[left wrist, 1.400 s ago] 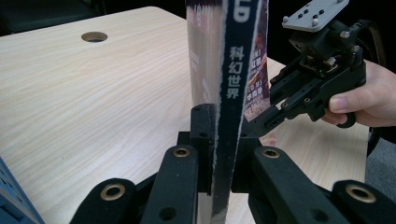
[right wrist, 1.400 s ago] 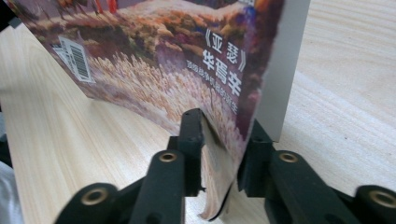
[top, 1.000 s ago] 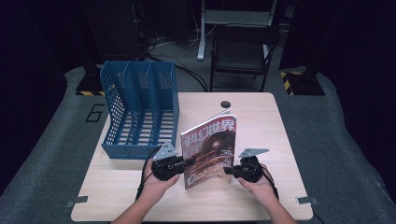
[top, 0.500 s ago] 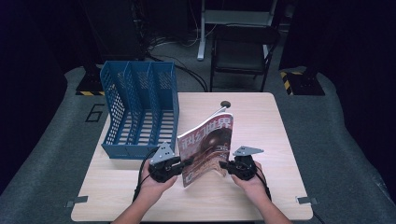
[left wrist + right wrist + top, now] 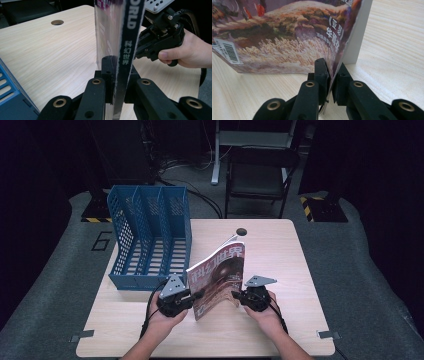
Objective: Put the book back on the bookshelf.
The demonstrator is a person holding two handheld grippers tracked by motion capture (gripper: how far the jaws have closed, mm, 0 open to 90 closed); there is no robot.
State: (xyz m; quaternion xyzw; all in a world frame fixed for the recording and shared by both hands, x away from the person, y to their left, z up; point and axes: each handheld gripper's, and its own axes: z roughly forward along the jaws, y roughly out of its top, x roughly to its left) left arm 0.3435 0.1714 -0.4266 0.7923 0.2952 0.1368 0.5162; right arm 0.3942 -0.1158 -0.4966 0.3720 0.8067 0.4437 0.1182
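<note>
**Standing a magazine upright between two grippers**

Holding the magazine (image 5: 220, 275) on edge near the front middle of the table (image 5: 295, 265), just right of the blue file rack (image 5: 150, 240). Clamping it from both sides: left gripper (image 5: 117, 82) with jaws closed narrow on the spine edge, right gripper (image 5: 329, 80) with jaws closed narrow on the cover's lower edge. Tilting slightly, with its bottom edge apparently touching the tabletop.

Judging the step as raising the magazine to vertical, probably for filing in the rack. Doing it well: keeping both grips low and level, moving the two hands together to avoid twisting or creasing the thin cover, lifting clear of the wood before carrying leftward, lining the spine up with a slot before lowering.

Showing three compartments in the rack, open at the top, with mesh walls; all three appearing empty from the high view.
</note>
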